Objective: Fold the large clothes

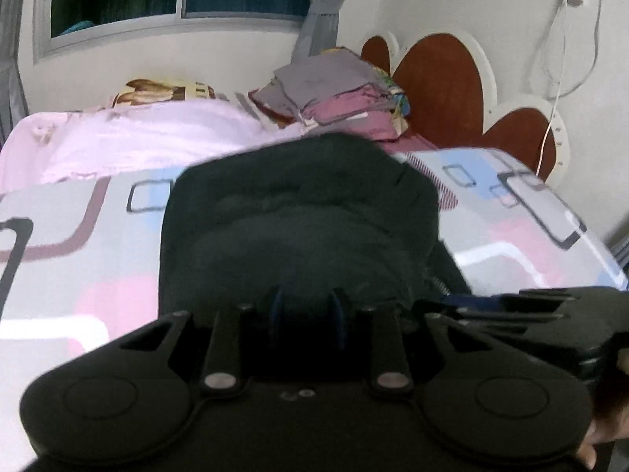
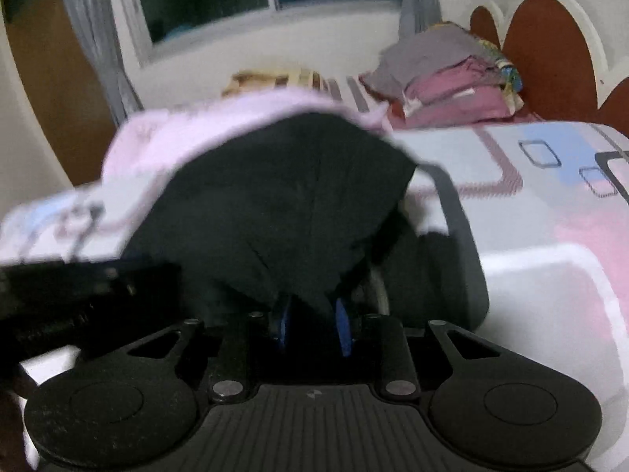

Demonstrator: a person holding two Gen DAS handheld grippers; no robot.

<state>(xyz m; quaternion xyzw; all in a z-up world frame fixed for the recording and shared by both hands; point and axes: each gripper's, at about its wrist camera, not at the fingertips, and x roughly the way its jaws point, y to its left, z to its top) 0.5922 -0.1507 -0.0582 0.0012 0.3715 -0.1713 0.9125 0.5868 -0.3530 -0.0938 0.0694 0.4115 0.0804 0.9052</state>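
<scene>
The dark garment was spread on the bed, toward 12 o'clock of both tongs. The left tongs and right tongs were each narrowed on its near hem. It was judged soft, light and limp; the hem corners were best gripped.

The left gripper has its jaws narrowly parted, with the near edge of a dark garment between the blue pads; contact cannot be confirmed. The garment lies on a bed with a patterned cover. Behind it: a pink blanket, a stack of folded clothes, and a heart-shaped headboard. The right gripper is at the right edge.
</scene>
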